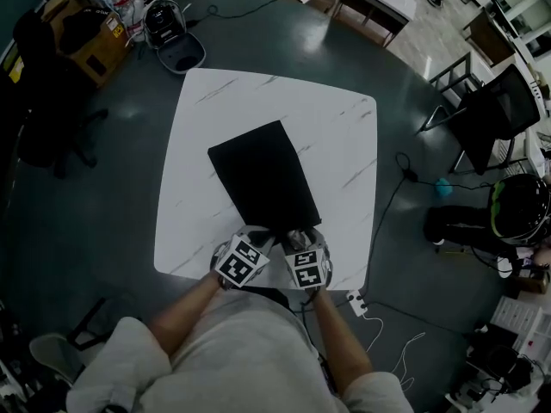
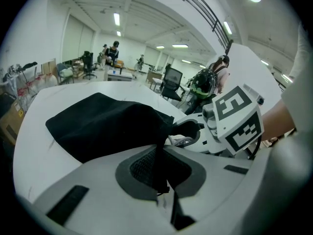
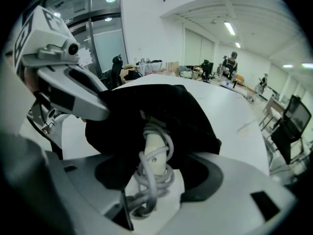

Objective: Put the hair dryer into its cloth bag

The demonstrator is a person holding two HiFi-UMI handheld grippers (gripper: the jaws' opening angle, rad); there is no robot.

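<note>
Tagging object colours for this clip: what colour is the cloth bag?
The cloth bag is plain black, shown best in the head view.

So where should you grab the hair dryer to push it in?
By its handle, the end wrapped in cord that sticks out of the bag. Come head-on from the bag's open end, jaws either side: it's the only part showing, and it points back that way.

White marbled table [image 1: 336,136], black cloth bag [image 1: 263,175] lying on it
</note>
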